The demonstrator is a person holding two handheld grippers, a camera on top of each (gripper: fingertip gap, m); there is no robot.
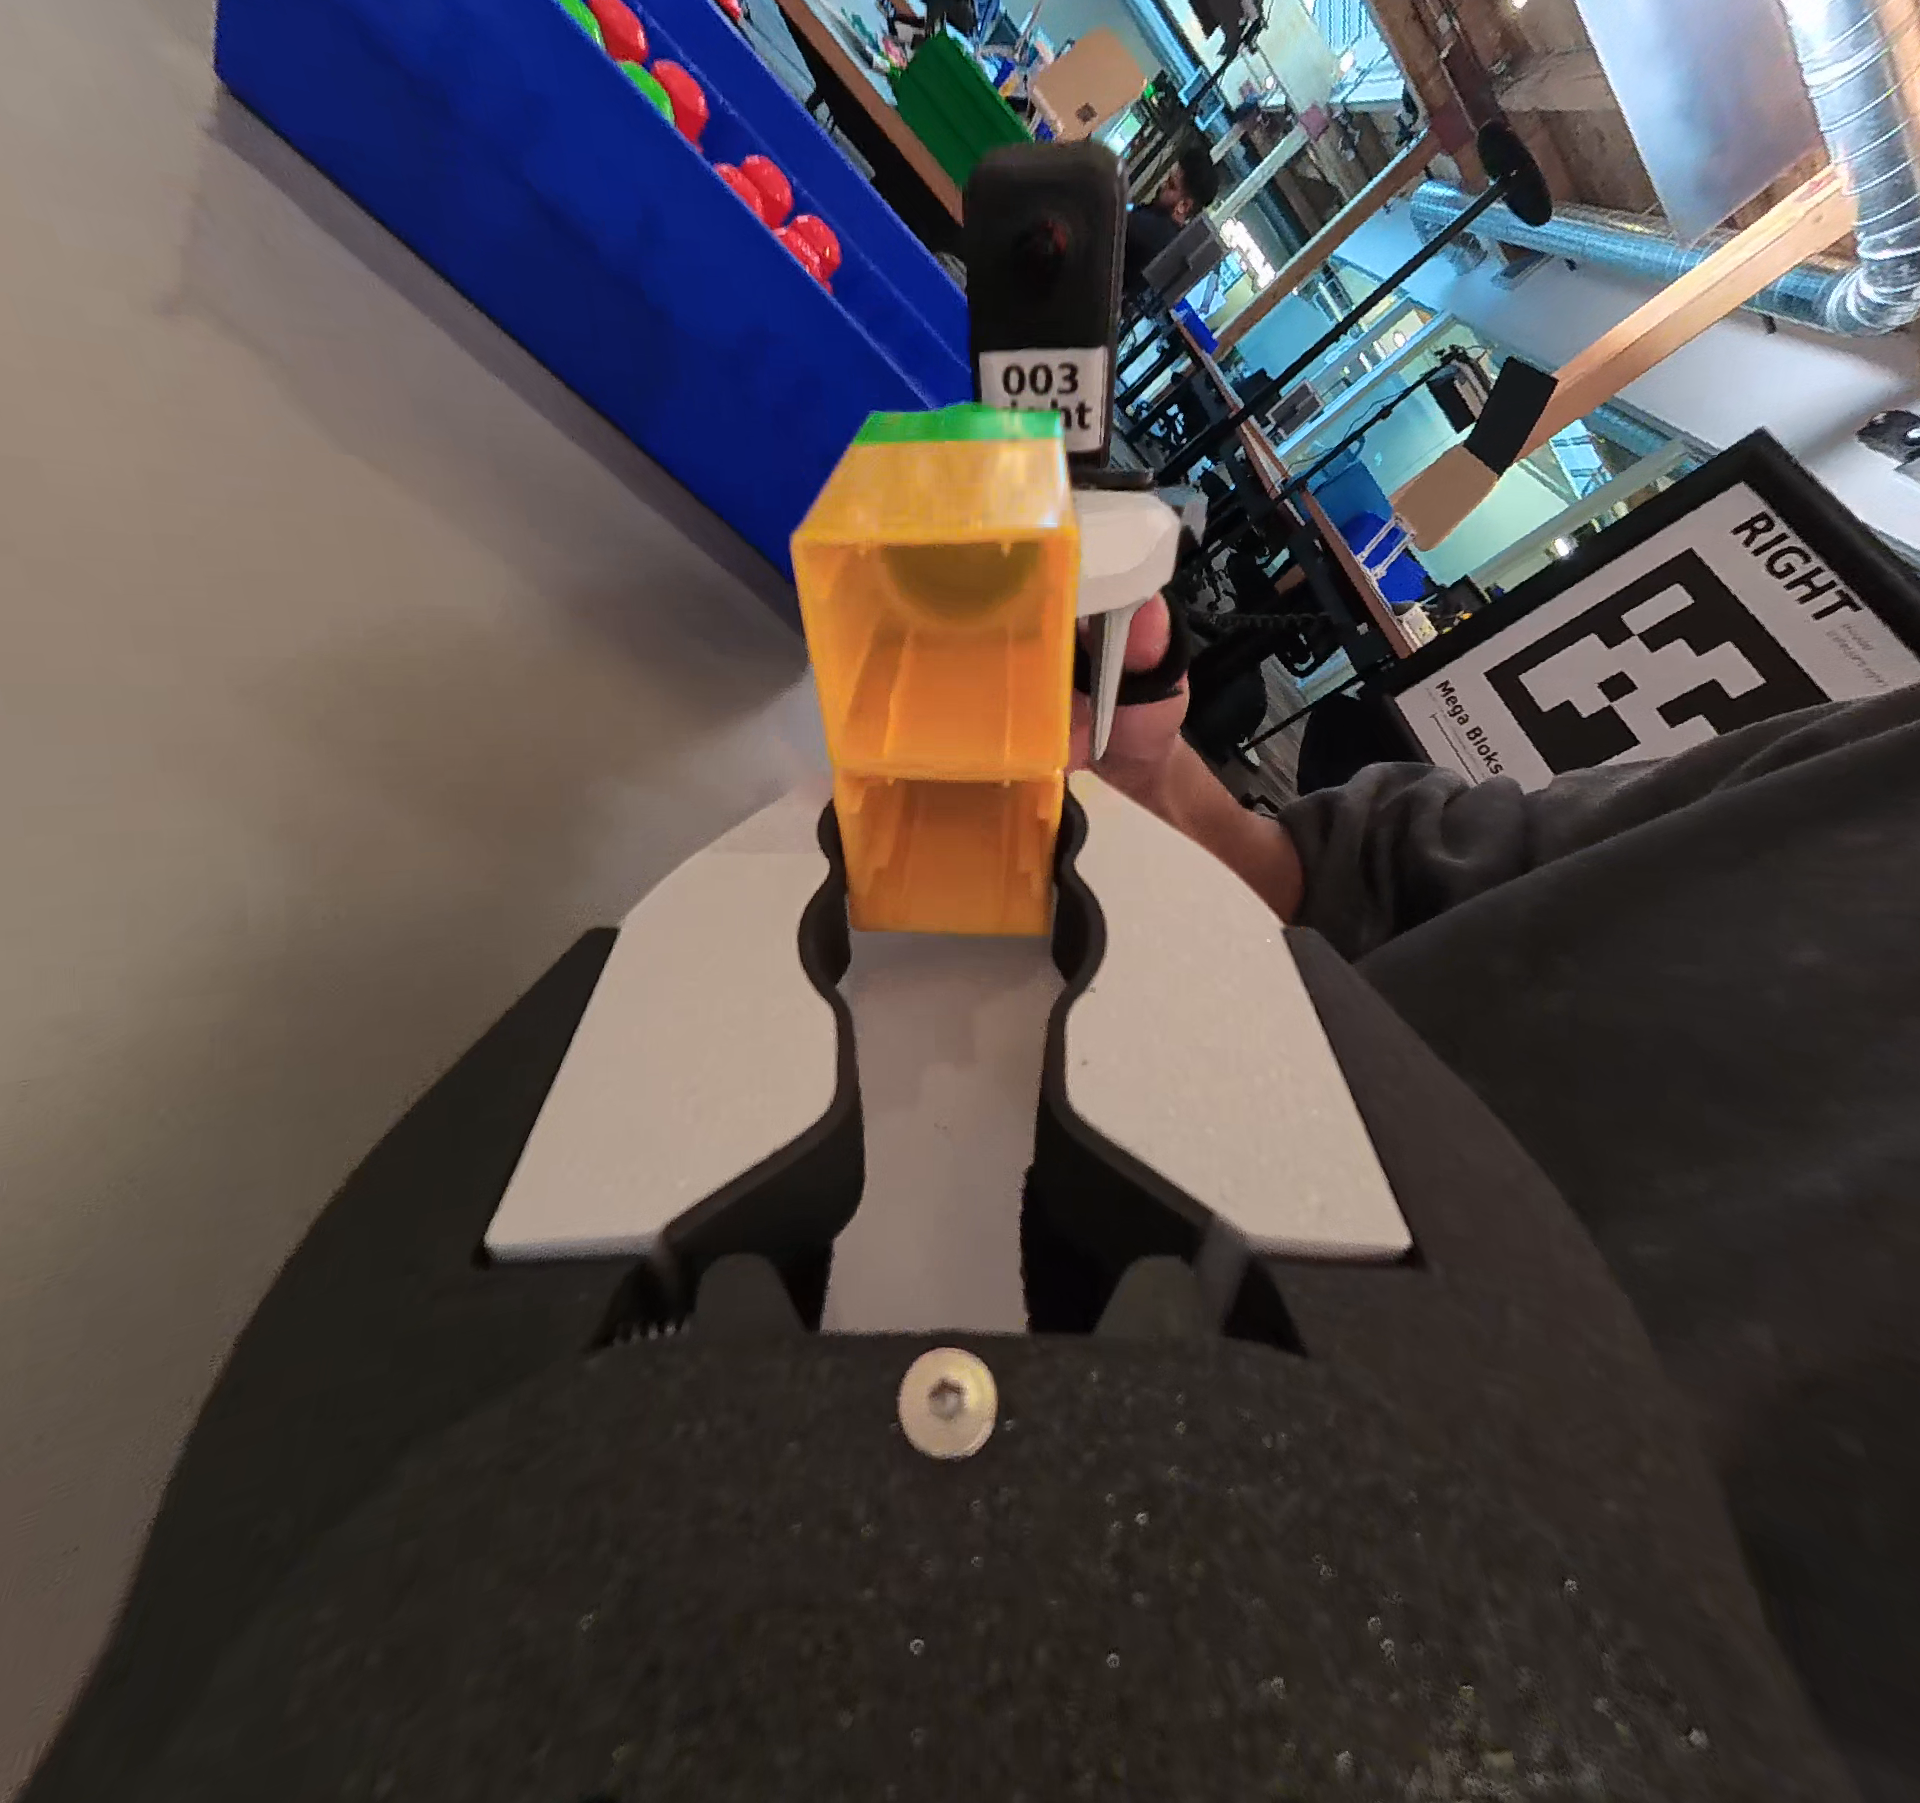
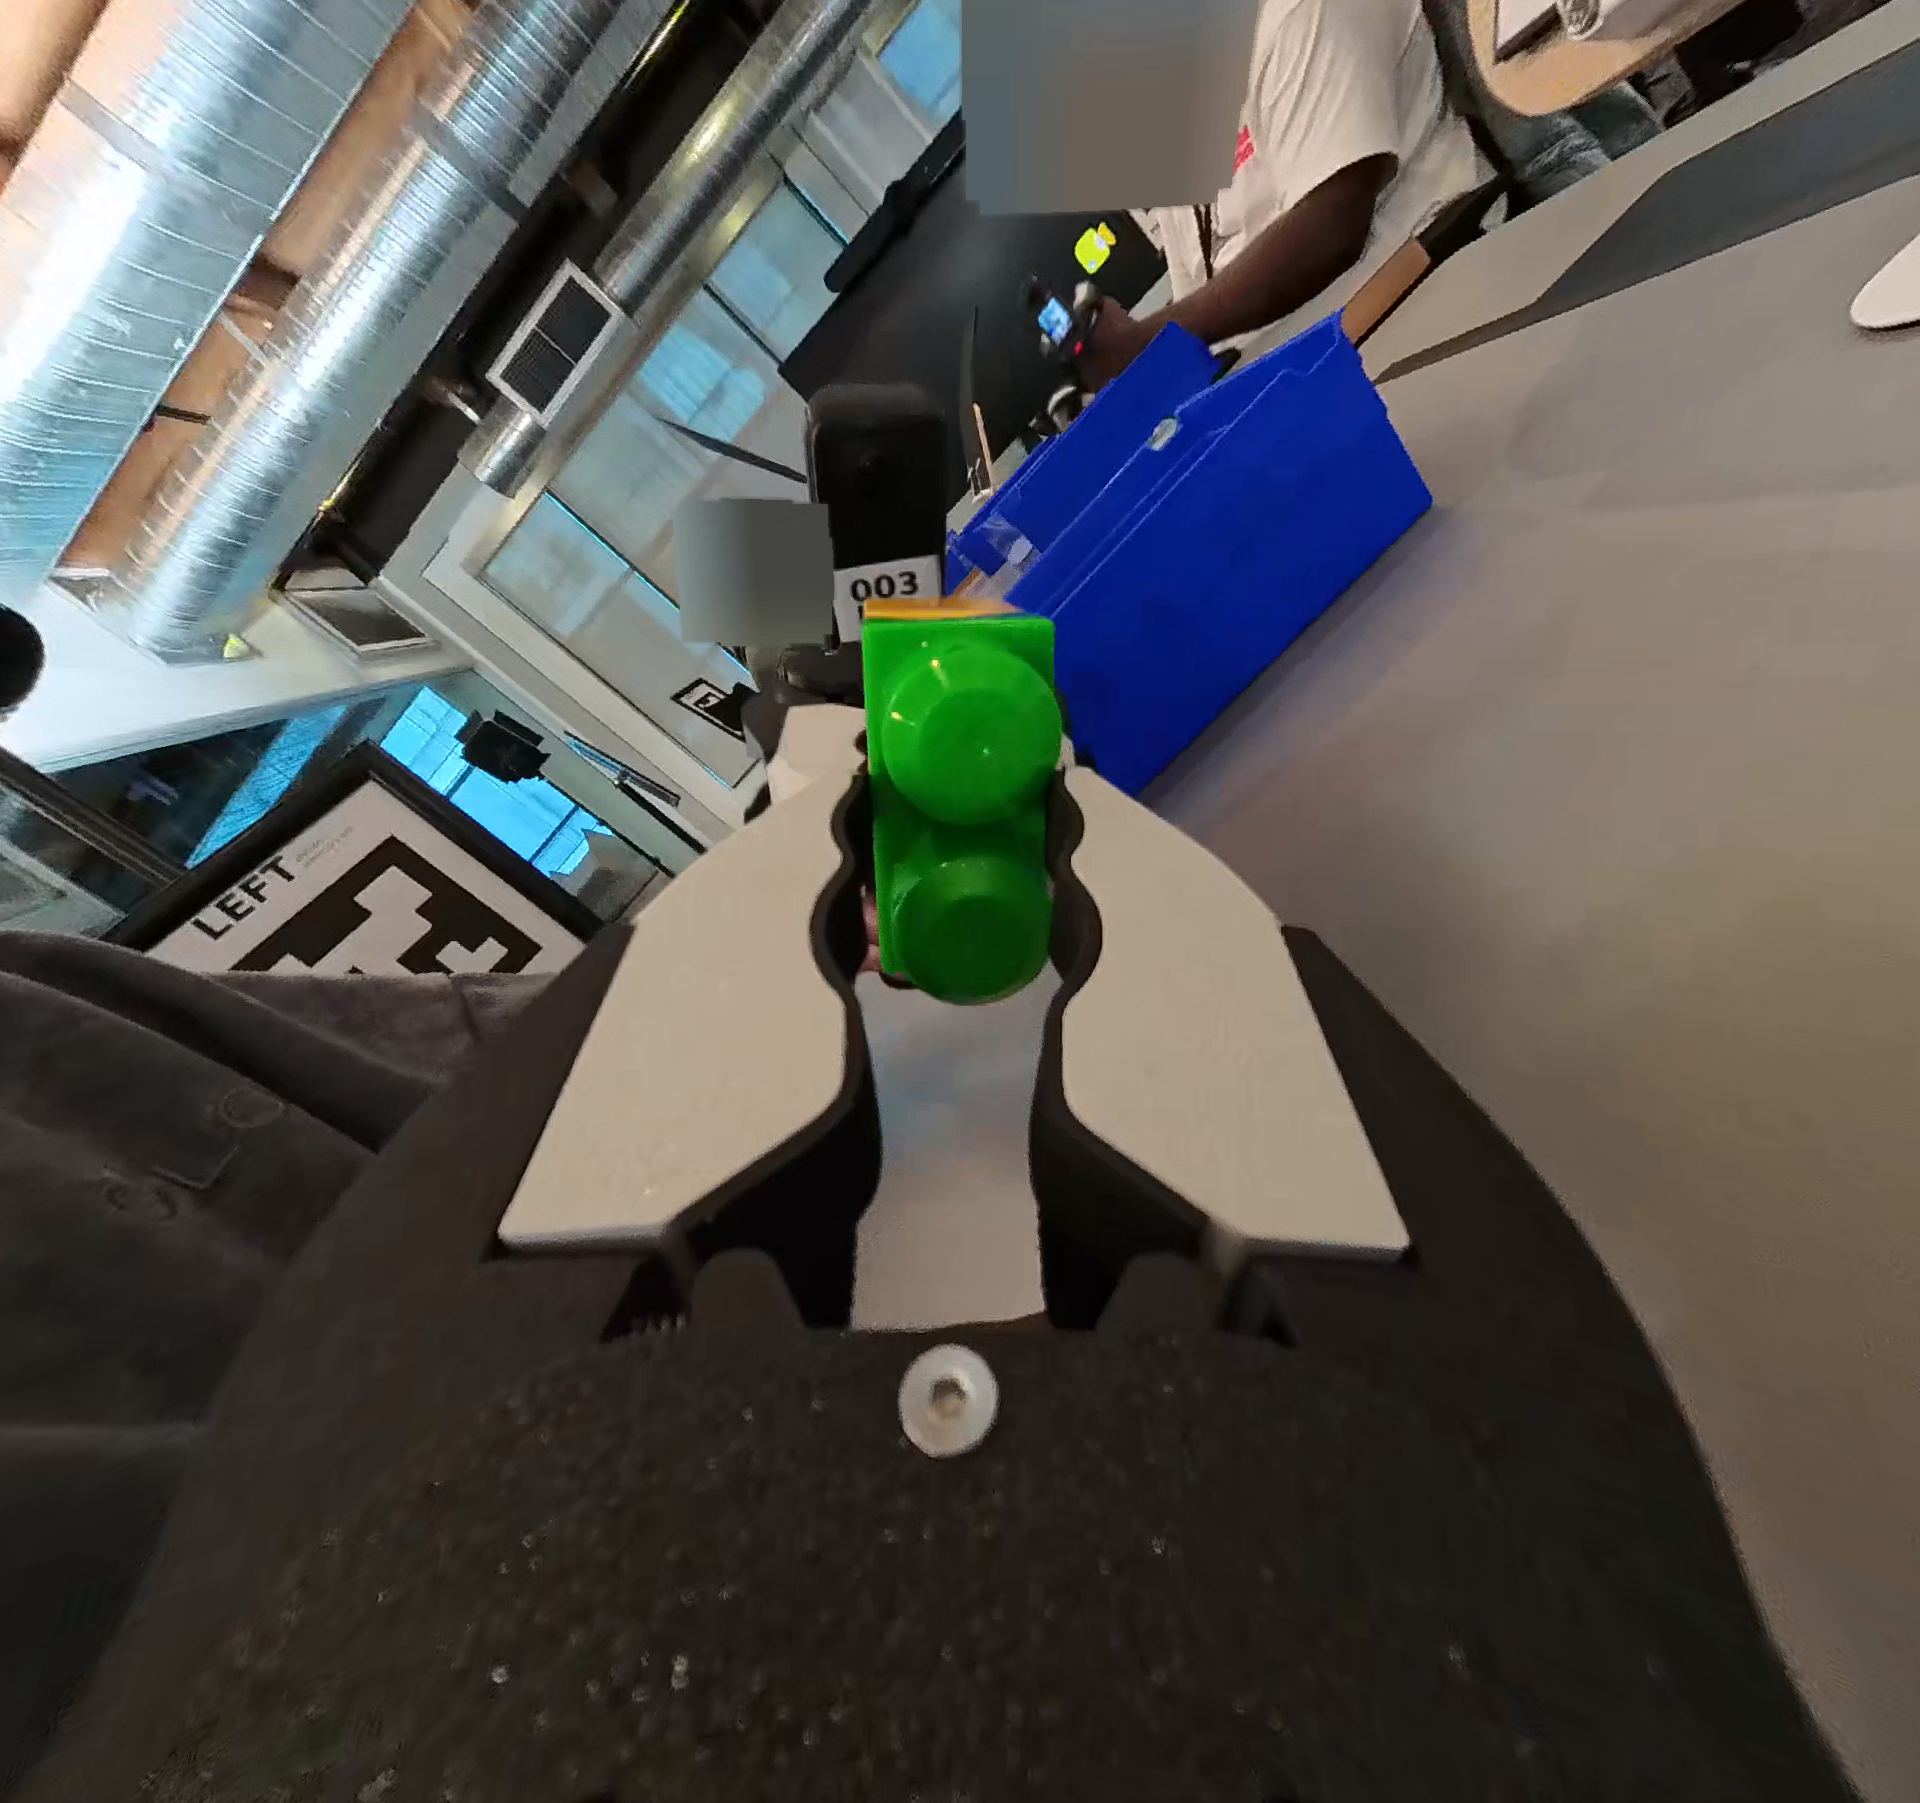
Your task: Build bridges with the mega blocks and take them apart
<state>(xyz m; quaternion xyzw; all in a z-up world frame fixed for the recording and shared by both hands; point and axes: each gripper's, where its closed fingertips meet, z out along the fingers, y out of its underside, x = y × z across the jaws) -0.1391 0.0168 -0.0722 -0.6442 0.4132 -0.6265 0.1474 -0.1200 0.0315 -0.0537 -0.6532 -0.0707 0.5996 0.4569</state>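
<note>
The two-stud yellow plastic mega block (image 1: 940, 714) sits lifted off the table, its hollow underside facing your left wrist camera, with the two-stud green plastic mega block (image 1: 961, 425) pressed against its far face. Your left gripper (image 1: 948, 865) pinches the yellow block's near half between its white fingers (image 1: 727, 932), jaws drawn narrow on it. In the right wrist view the same pair shows from the other end: the green block's (image 2: 961, 808) two round studs point at the lens, and a thin yellow edge (image 2: 935, 612) of the partner block shows just behind it. Your right gripper (image 2: 961, 906) clamps the green block's near stud end, jaws equally narrow.

The two tools face each other; each camera sees the other's black camera housing (image 1: 1044, 267) just past the blocks, and your hand (image 1: 1143, 714) on the right tool's handle, with a dark grey sleeve (image 1: 1558, 870) beside it.

Beyond, a blue plastic bin (image 1: 540, 195) stands on the pale grey table (image 1: 312, 714), holding loose red and green blocks (image 1: 675, 101). A framed black-and-white marker card (image 1: 1683, 652) stands to the right in the left wrist view. Another person in a white shirt (image 2: 1340, 70) sits past the blue bin (image 2: 1226, 548) in the right wrist view
</note>
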